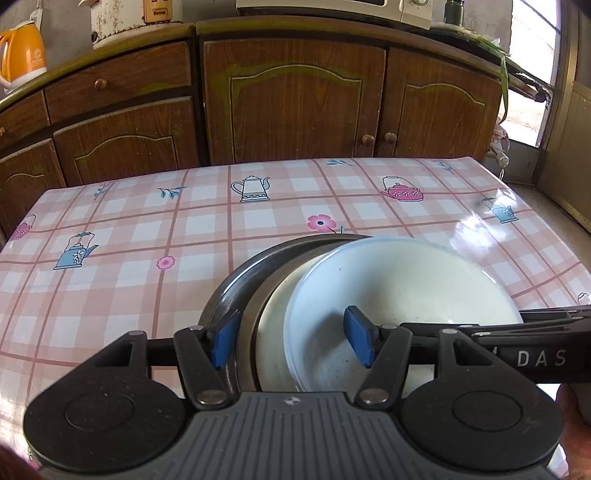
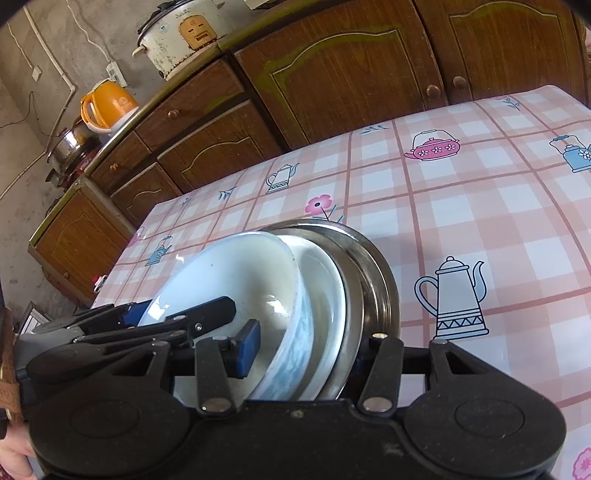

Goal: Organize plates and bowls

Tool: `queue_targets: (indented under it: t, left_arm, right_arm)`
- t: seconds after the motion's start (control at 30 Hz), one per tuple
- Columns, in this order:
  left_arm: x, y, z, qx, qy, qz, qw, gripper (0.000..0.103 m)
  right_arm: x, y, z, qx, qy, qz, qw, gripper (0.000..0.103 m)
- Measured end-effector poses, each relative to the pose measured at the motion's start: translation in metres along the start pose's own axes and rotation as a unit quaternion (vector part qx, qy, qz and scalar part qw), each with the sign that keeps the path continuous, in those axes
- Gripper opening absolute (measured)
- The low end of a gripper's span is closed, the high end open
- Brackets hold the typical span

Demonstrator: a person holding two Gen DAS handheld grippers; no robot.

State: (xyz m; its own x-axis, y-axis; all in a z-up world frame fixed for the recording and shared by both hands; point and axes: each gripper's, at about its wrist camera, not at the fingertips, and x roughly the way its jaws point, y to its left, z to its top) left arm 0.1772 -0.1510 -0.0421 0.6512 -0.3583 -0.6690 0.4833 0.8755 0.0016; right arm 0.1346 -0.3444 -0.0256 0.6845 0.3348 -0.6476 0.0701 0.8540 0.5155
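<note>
1. White and pale blue, a bowl [image 1: 399, 291] sits on top of a stack of dishes on the table [image 1: 147, 229], leaning off-centre toward the right of the stack.
2. Under it lies a white plate [image 2: 325, 295], and under that a steel plate [image 1: 236, 280] with a wider rim, resting on the checked tablecloth [image 2: 480, 192].
3. Left gripper [image 1: 291, 341] straddles the stack: one blue pad sits outside the steel rim, the other inside the bowl, jaws spread, and I cannot tell whether they press anything.
4. Right gripper [image 2: 306, 350] stands across the stack's other side, one blue pad inside the bowl and the other finger hidden behind the steel rim; whether it pinches I cannot tell.
5. Each gripper shows in the other's camera, close beside the bowl.
6. Brown wooden cabinets [image 1: 295, 99] run behind the table.
7. On the counter stand an orange kettle [image 2: 107, 105] and a white rice cooker [image 2: 181, 33].
</note>
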Motion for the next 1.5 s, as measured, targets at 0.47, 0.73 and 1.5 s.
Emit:
queue_targets:
  t: [0.47,0.73,1.5]
  left_arm:
    - [-0.002,0.004,-0.010,0.007,-0.019,0.014,0.9997,0.079]
    - [-0.005,0.002,-0.016,0.021,-0.038,0.030,0.9986,0.082]
    - [-0.010,0.012,-0.026,-0.022,-0.049,0.040,0.9977,0.085]
  right_arm:
    - [0.000,0.011,0.002,-0.026,0.042,-0.026,0.998,0.060]
    - [-0.001,0.015,0.003,-0.035,0.048,-0.021,0.998,0.061]
    - [-0.035,0.014,0.019,-0.028,-0.020,-0.017,0.999,0.081]
